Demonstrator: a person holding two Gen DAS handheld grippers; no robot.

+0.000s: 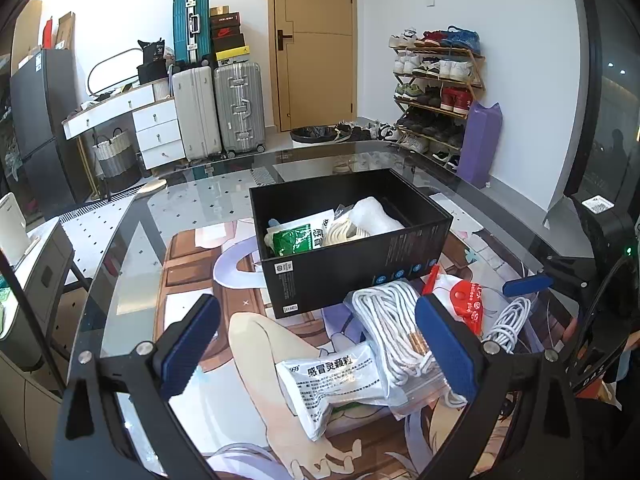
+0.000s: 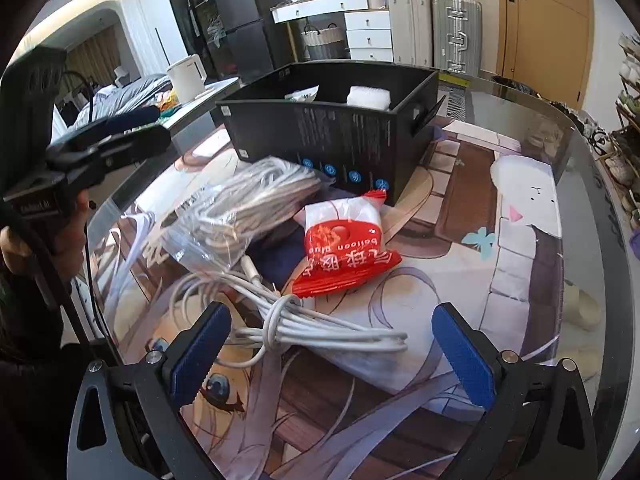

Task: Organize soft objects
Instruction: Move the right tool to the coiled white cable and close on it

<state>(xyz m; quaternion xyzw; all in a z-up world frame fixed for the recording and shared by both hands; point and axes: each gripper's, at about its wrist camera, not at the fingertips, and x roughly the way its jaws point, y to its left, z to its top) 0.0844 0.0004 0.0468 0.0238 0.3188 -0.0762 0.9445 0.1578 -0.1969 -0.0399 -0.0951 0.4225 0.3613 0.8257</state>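
A black box (image 1: 360,256) (image 2: 320,136) stands on the glass table and holds a green packet (image 1: 294,240), a white foam roll (image 1: 372,216) and other soft items. In front of it lie a white medicine pouch (image 1: 328,380), a clear bag of white rope (image 1: 392,320) (image 2: 248,204), a red-and-white packet (image 1: 464,300) (image 2: 344,248) and a coiled white cable (image 1: 508,324) (image 2: 304,328). My left gripper (image 1: 320,344) is open above the pouch and rope bag. My right gripper (image 2: 332,356) is open over the coiled cable, its fingers either side.
The glass table's rim (image 2: 592,184) curves round on the right over an illustrated mat (image 2: 520,208). Suitcases (image 1: 218,108), a white drawer unit (image 1: 156,132), a shoe rack (image 1: 436,88) and a door (image 1: 316,44) stand behind. A hand (image 2: 48,248) holds the left gripper.
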